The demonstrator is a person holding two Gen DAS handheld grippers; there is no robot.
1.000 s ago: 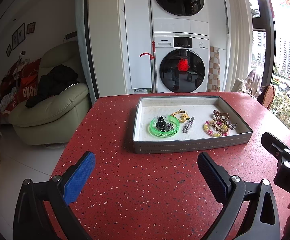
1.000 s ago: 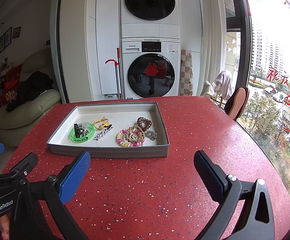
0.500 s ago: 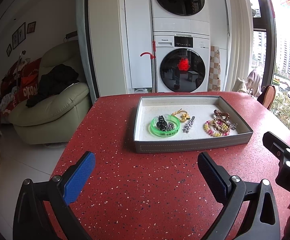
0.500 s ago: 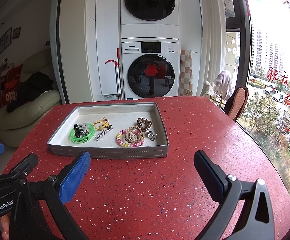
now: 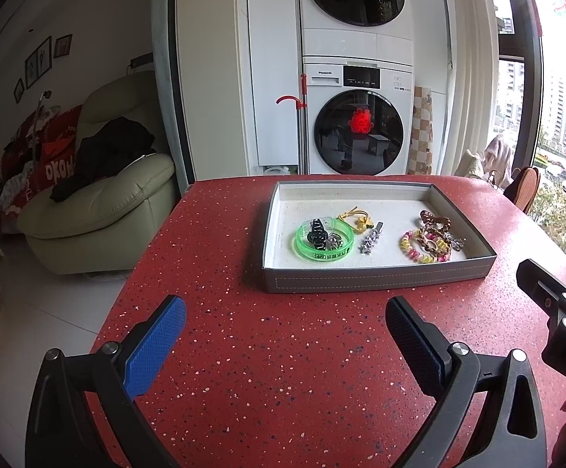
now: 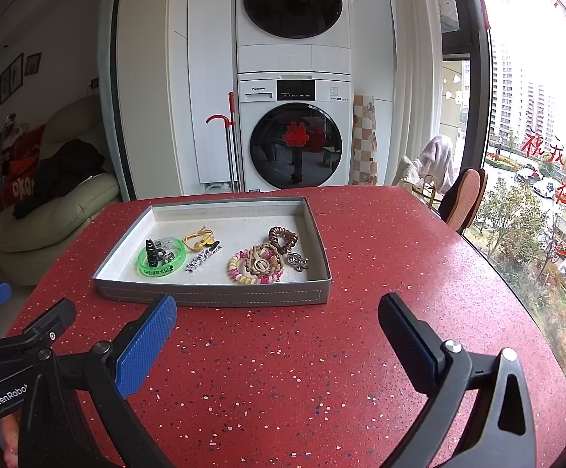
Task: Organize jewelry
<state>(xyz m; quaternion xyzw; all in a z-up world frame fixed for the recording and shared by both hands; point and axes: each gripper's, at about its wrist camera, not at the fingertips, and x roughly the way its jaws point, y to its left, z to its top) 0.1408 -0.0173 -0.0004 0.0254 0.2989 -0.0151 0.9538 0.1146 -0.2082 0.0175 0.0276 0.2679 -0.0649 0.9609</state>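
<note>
A shallow grey tray (image 5: 376, 282) (image 6: 212, 295) sits on the red speckled table. Inside it lie a green bangle (image 5: 323, 238) (image 6: 162, 259) with a black clip on it, a yellow hair tie (image 5: 357, 216) (image 6: 199, 238), a silver clip (image 5: 370, 242) (image 6: 203, 258), a pink-and-yellow coil tie (image 5: 419, 249) (image 6: 253, 269) and a brown coil tie (image 5: 435, 219) (image 6: 283, 236). My left gripper (image 5: 283, 321) is open, just short of the tray's near wall, with nothing between its fingers. My right gripper (image 6: 277, 321) is open too, nothing in it, at the tray's near right corner.
Stacked washing machines (image 5: 357, 113) stand behind the table. A cream sofa (image 5: 99, 199) with clothes is at the left, beyond the table's left edge. A chair (image 6: 464, 199) and a window are at the right. Bare red tabletop (image 6: 380, 257) stretches right of the tray.
Both views have shifted very slightly, so the tray sits a touch lower and closer. Both grippers remain open and the jewelry has not moved.
</note>
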